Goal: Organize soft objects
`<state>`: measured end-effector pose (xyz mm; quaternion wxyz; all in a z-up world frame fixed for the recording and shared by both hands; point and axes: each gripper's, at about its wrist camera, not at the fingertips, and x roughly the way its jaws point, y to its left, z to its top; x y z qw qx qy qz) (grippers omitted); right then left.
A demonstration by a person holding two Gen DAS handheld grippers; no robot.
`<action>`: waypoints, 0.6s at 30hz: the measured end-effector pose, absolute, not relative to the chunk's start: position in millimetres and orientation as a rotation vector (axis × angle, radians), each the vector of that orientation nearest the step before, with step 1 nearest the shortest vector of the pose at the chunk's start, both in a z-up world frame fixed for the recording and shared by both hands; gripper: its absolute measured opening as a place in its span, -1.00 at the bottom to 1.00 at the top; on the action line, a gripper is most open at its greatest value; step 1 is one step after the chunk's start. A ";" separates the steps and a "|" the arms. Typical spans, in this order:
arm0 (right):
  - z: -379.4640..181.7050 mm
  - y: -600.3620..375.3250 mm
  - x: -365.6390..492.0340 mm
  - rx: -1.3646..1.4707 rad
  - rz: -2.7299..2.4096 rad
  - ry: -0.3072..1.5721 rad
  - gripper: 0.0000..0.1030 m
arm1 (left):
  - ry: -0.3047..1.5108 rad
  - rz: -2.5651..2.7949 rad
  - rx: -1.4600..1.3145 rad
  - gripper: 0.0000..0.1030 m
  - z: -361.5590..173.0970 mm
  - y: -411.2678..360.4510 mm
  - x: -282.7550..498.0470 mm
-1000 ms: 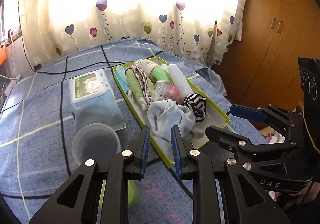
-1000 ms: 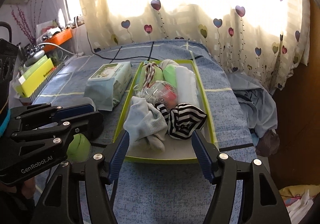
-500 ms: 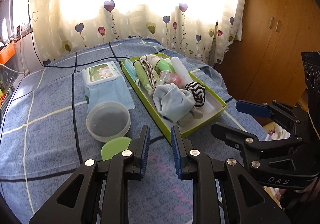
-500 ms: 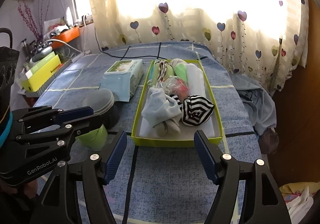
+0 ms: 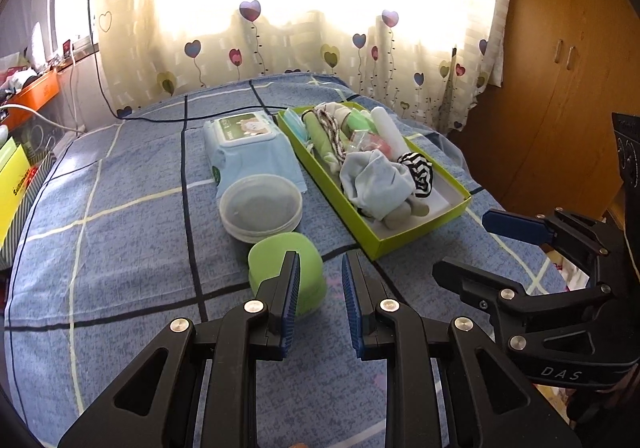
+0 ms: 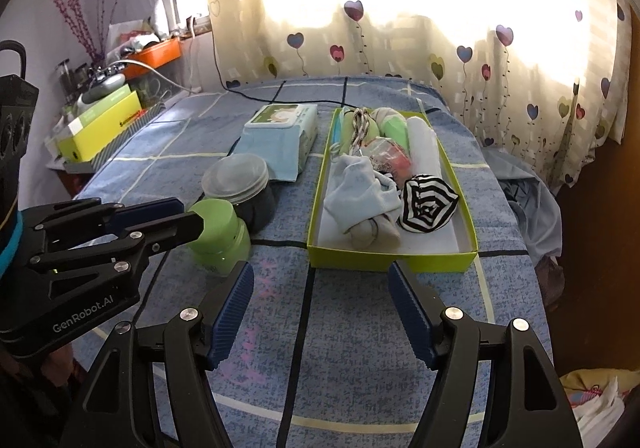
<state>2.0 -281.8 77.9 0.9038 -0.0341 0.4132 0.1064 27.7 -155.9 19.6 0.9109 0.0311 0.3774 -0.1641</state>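
A lime green tray (image 5: 416,238) (image 6: 394,259) lies on the blue plaid bed. It holds soft things: a pale blue cloth (image 5: 374,178) (image 6: 356,190), a black-and-white striped ball (image 5: 418,170) (image 6: 426,204), a white roll (image 5: 390,128) (image 6: 424,144), green rolls and a braided cord. My left gripper (image 5: 320,286) (image 6: 182,218) hovers near the bed's front, jaws slightly apart and empty, just behind a green jar (image 5: 286,268) (image 6: 218,236). My right gripper (image 6: 320,312) (image 5: 468,244) is wide open and empty, in front of the tray's near end.
A clear lidded tub (image 5: 260,206) (image 6: 236,180) and a pack of wet wipes (image 5: 248,148) (image 6: 280,132) lie left of the tray. A black cable crosses the far bed. A yellow box (image 6: 100,126) sits on a side shelf at left. A wooden wardrobe (image 5: 560,88) stands at right.
Both grippers have pulled back from the tray toward the bed's front edge. The pale blue cloth now rests in the tray. The green jar has come into full view.
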 end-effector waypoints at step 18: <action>71.2 -277.1 4.7 -0.074 0.227 0.868 0.36 | 0.803 -0.305 0.066 -0.56 12.2 -150.9 26.8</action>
